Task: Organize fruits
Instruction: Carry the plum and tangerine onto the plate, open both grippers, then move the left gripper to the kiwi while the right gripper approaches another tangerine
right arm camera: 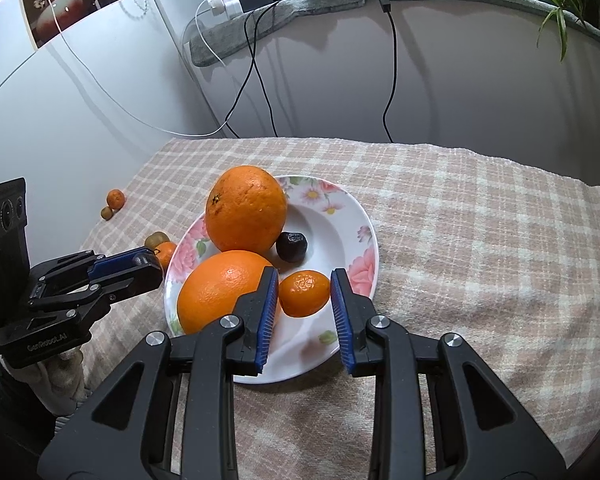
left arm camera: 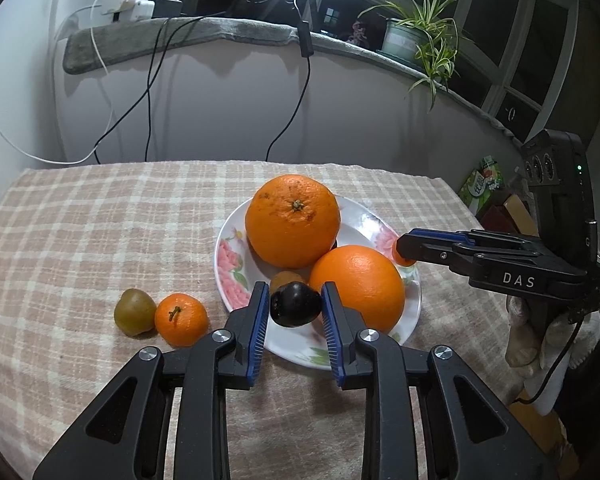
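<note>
Left wrist view: the left tongs point(left arm camera: 296, 306) come up from the bottom middle. They are narrow, and their blue pads touch both sides of a dark fruit point(left arm camera: 296, 304). That fruit sits over the near left rim of the flowered plate point(left arm camera: 228, 276). On the plate are a big orange point(left arm camera: 293, 220), a second big orange point(left arm camera: 358, 286) to its lower right, and a small brown fruit point(left arm camera: 286, 278) between them. Left of the plate, on the checked cloth point(left arm camera: 100, 220) that covers the surface, a kiwi point(left arm camera: 134, 312) touches a mandarin point(left arm camera: 181, 319). At the right edge, a gloved hand point(left arm camera: 540, 336) holds the right tongs point(left arm camera: 402, 254), which pinch something small and orange.

Right wrist view: the right tongs point(right arm camera: 305, 296) are narrow too. They squeeze a small orange point(right arm camera: 304, 294) over the near part of the plate point(right arm camera: 364, 248), just right of the second big orange point(right arm camera: 216, 292). Another dark fruit point(right arm camera: 292, 246) lies in the plate beside the big orange point(right arm camera: 246, 208). The left tongs point(right arm camera: 154, 264) reach to the plate's left rim, and what they hold is hidden here.
</note>
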Action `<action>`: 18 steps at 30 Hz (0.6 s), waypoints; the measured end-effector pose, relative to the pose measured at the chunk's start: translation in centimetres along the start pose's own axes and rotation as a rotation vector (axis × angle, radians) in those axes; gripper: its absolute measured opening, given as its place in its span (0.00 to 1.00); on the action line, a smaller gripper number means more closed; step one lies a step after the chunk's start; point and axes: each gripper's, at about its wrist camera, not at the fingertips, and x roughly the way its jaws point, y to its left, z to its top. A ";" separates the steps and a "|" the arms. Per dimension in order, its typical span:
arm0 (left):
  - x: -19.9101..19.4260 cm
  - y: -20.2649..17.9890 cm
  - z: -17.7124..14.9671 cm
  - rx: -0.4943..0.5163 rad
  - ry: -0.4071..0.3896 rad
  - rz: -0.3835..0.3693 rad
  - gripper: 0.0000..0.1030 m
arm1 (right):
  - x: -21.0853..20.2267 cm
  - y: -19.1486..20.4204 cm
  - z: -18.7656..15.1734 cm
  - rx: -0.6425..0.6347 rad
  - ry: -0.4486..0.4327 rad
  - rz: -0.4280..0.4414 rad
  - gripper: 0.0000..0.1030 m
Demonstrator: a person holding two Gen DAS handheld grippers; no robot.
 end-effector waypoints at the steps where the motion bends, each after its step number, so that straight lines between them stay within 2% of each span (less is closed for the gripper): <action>1: -0.1 0.0 0.0 0.000 -0.002 -0.001 0.33 | 0.0 0.0 0.0 0.002 0.000 -0.001 0.28; 3: -0.1 -0.1 0.0 0.002 -0.005 -0.002 0.38 | 0.0 -0.1 0.0 0.004 -0.003 -0.003 0.41; 4: -0.2 -0.1 0.0 0.002 -0.006 -0.002 0.39 | -0.1 0.0 0.0 0.004 -0.010 -0.008 0.54; 5: -0.2 -0.1 0.1 0.002 -0.007 -0.001 0.45 | -0.2 0.0 0.0 0.003 -0.016 -0.012 0.61; 6: -0.2 -0.1 0.1 0.002 -0.010 0.000 0.52 | -0.4 0.0 0.0 0.002 -0.022 -0.014 0.62; 9: -0.3 0.0 0.0 -0.004 -0.013 -0.002 0.58 | -0.6 0.1 0.1 0.004 -0.030 -0.012 0.66; 10: -0.4 -0.1 0.1 -0.004 -0.014 0.000 0.61 | -0.7 0.0 0.1 0.006 -0.033 -0.013 0.73; 11: -0.4 -0.1 0.1 -0.002 -0.016 0.003 0.69 | -0.7 0.0 0.1 0.008 -0.036 -0.013 0.78; 12: -0.5 -0.1 0.1 0.000 -0.020 0.004 0.72 | -0.8 0.0 0.1 0.010 -0.041 -0.011 0.79; 14: -0.7 -0.3 0.1 0.007 -0.025 0.008 0.74 | -0.9 0.0 0.2 0.013 -0.045 -0.008 0.84; 18: -0.9 -0.4 0.1 0.012 -0.033 0.027 0.77 | -1.0 0.2 0.2 0.012 -0.048 -0.015 0.85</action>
